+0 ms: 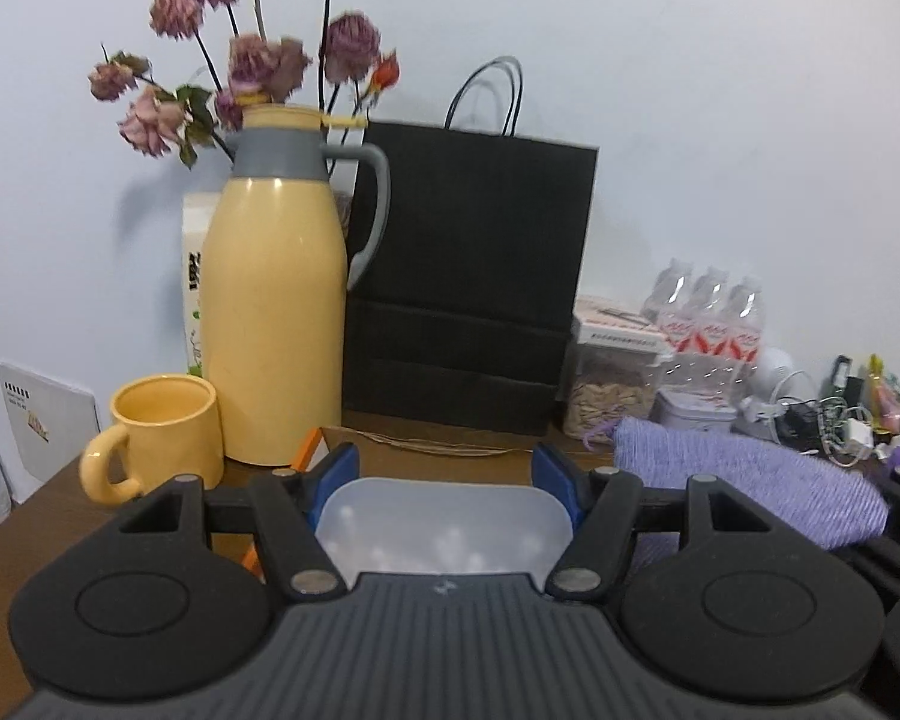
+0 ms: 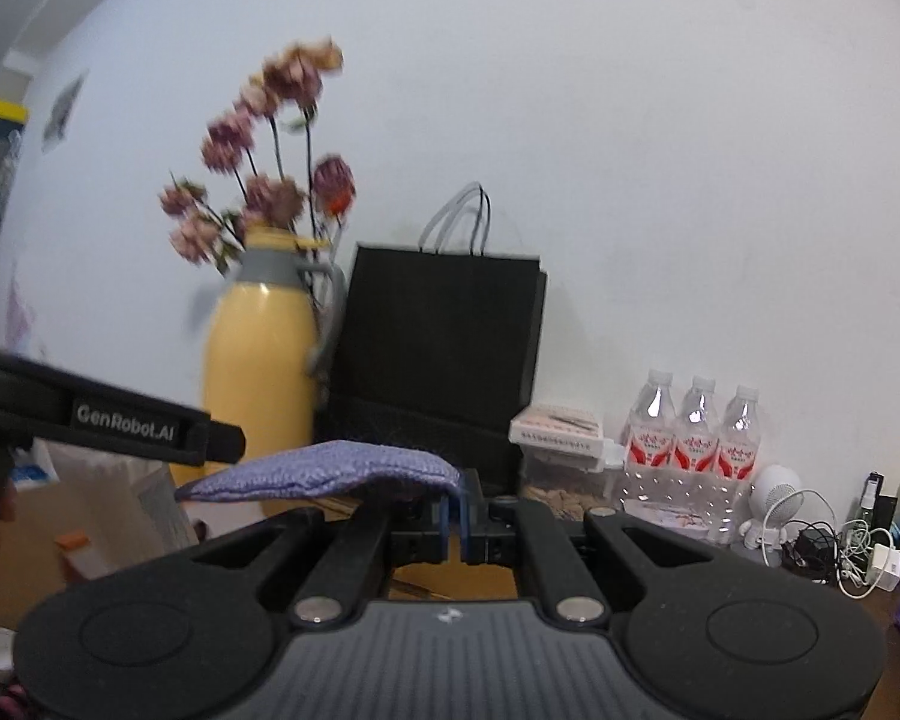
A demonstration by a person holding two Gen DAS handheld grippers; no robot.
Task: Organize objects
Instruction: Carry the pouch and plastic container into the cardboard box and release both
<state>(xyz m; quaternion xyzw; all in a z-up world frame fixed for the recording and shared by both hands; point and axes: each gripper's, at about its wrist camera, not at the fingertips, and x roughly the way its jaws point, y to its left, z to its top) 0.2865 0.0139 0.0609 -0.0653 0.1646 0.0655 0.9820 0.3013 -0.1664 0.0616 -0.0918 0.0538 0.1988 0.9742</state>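
Here, we list what we see, one line for each thing.

Left gripper (image 1: 444, 471): its blue pads (image 1: 337, 474) stand apart and press on the two sides of a translucent white plastic box (image 1: 444, 525), so we read it as clamped on this box.
Translucent box: between the pads, lifted above the brown wooden bench (image 1: 30, 534); small pale round things show faintly inside, we cannot tell what they are.
Right gripper (image 2: 455, 519): its two blue pads are together and pinch the edge of a purple knitted cloth (image 2: 324, 471).
Purple cloth: it hangs out flat to the left of the right gripper, in the air; in the left wrist view it lies just to the right of the left gripper (image 1: 750, 480).
Yellow thermos jug with grey collar and handle (image 1: 276, 312): upright at the back of the bench, near the wall.
Yellow ceramic mug (image 1: 162, 438): just beside the jug, on its left, handle turned to the front.
Dried pink flowers (image 1: 252, 54): behind the jug, stems upright.
Black paper bag with cord handles (image 1: 468, 276): upright, to the right of the jug.
Three clear water bottles with red labels (image 2: 696, 438): in a row by the wall, right of the bag.
White cables (image 2: 834, 546): tangled at the far right.
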